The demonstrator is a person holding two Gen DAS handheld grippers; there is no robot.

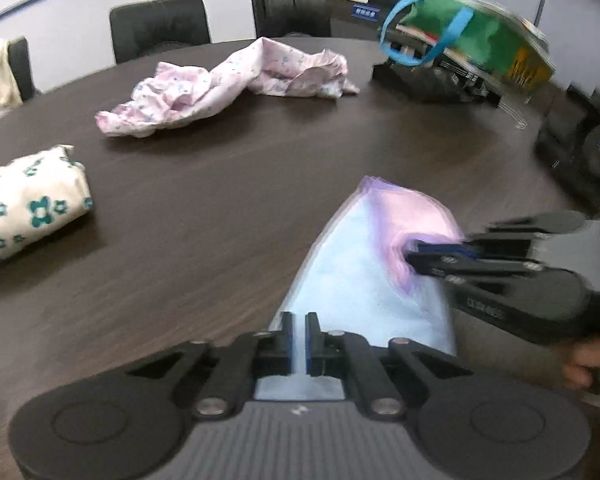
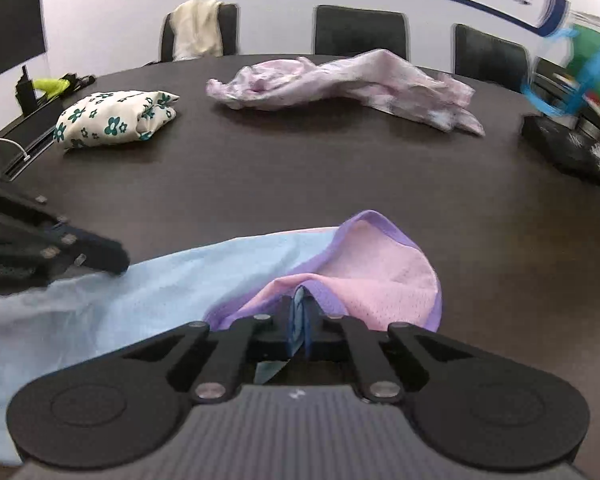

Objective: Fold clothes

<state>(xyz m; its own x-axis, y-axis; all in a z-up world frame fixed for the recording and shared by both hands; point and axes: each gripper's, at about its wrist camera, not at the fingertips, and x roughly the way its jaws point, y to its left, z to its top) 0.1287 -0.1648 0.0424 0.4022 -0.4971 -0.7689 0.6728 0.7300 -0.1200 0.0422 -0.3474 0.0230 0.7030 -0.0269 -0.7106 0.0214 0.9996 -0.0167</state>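
At a dark wood-grain conference table [image 1: 228, 216], a person working two handheld grippers has a light-blue and pink mesh garment [image 1: 364, 264] pinched at two points. From the left: a folded white bundle with green flowers [image 1: 24, 208] sits done at the table's edge; a crumpled pink floral garment [image 1: 228, 84] lies unfolded farther back, well apart from it. Nearer the camera, the left gripper [image 1: 300, 338] is clamped on the blue edge of the mesh garment, its pads almost together with cloth running between them. To its right, the right gripper [image 2: 300, 320] is clamped on the pink, purple-trimmed end, which has bunched into a hump above its tips. A green bag with blue handles [image 1: 472, 28] stands at far right, badly blurred.

The risk from here appears to be slippage: the mesh is thin and the right grip holds only a small fold near the trim, so a quick sweep could pull it free or drag the garment askew, leaving a crooked fold.

Count: three garments on the table — one folded, one crumpled, one in hand — two grippers, one bag, and at least three dark chairs [image 1: 160, 24] behind, one draped with cream cloth.
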